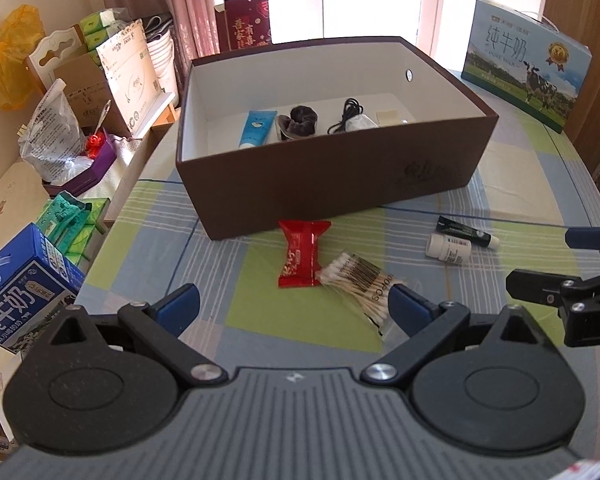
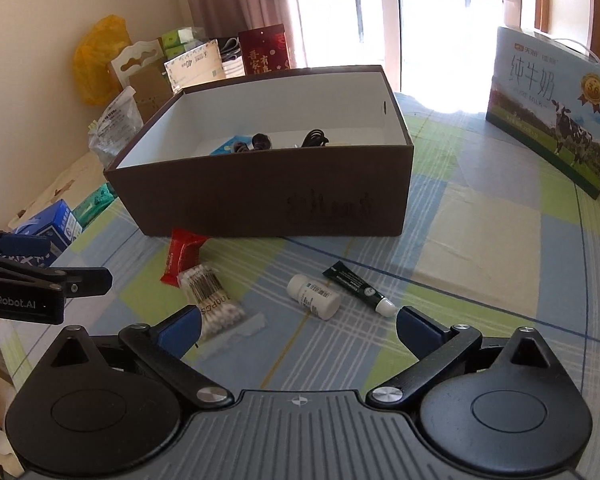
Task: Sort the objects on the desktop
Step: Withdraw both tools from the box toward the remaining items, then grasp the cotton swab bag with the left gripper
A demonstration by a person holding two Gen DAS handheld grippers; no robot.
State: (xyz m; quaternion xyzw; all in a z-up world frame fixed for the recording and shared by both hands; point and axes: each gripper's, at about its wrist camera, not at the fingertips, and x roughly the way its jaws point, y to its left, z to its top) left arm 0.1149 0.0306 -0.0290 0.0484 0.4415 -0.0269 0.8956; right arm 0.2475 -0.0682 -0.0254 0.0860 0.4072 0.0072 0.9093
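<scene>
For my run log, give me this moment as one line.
left gripper open, empty | right gripper open, empty | on table: snack packet, cotton swabs, white bottle, black tube | brown box partly filled

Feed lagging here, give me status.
Left gripper open, right gripper open, both empty. Swabs, red packet, bottle, tube outside box. Nothing blocking.

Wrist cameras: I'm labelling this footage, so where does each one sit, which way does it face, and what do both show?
Left wrist: on the left gripper, facing the brown box over the cotton swabs; its open blue fingers and the right gripper show.
Right wrist: on the right gripper, facing the same box over the white bottle; its open fingers and the left gripper show.
Shared: box, swabs, bottle, red packet, milk carton.
</scene>
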